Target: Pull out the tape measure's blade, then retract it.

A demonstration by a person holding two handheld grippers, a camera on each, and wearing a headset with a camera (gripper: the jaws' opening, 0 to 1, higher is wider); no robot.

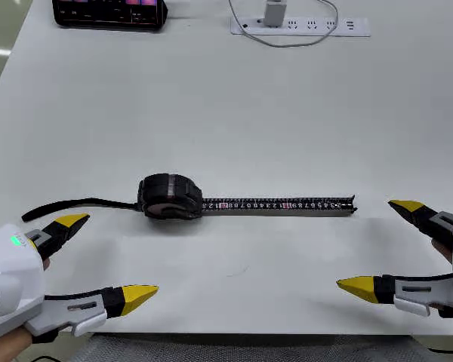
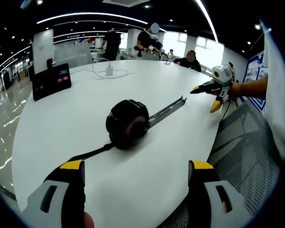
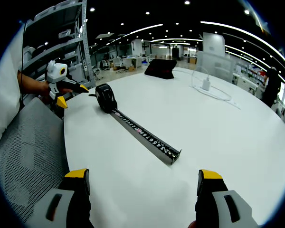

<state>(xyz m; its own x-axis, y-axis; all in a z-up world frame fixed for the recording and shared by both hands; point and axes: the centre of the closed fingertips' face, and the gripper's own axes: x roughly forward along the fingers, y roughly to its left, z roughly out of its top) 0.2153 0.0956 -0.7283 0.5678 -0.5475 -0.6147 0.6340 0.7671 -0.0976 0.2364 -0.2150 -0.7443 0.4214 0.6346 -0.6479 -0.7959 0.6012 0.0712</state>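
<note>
The tape measure [image 1: 170, 197] lies mid-table on the white table [image 1: 211, 90]. Its blade [image 1: 279, 204] is drawn out flat toward 3 o'clock (wrist strap [image 1: 68, 205] trailing to 9 o'clock). The pull-out looks done, and only retracting remains. The left gripper [image 1: 113, 255], at 7 o'clock of the tape measure, and the right gripper [image 1: 371, 244], at 5 o'clock of the blade's tip, both hang with jaws spread wide, holding nothing.

Open tabletop [image 1: 211, 113] around tape measure [image 1: 170, 197]

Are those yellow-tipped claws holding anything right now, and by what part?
Nothing. The left gripper and right gripper both stand open, clear of the tape measure on the table.
</note>
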